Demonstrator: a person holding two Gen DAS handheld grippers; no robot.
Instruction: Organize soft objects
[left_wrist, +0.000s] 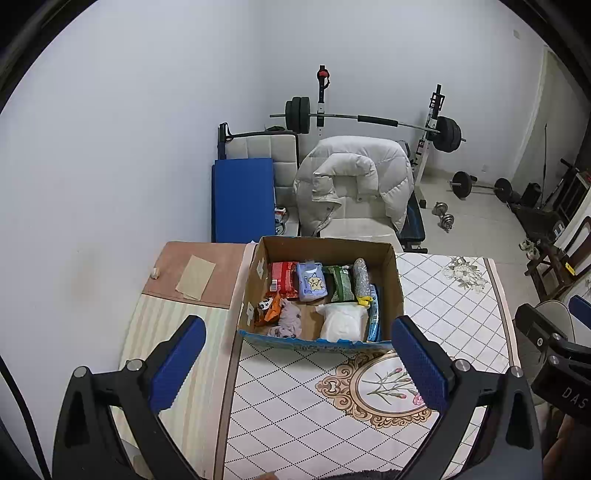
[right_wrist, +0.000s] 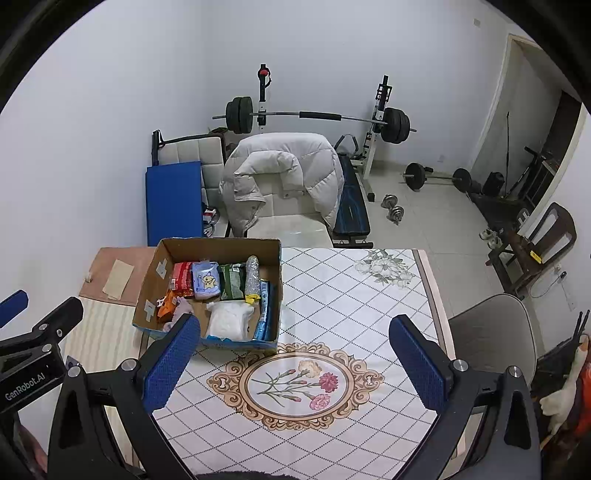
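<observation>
While the box (left_wrist: 320, 291) is filled with soft packs, 2 empty grippers, left gripper (left_wrist: 299, 354) and right gripper (right_wrist: 295, 354), are held wide apart near it.

Brown box (left_wrist: 391, 284); diamond-patterned floral tablecloth (right_wrist: 332, 295); blue mat (left_wrist: 242, 199).

Brown corrugated cardboard box (left_wrist: 391, 280), glossy patterned tablecloth (left_wrist: 443, 295), textured blue gripper pads (right_wrist: 170, 365)
</observation>
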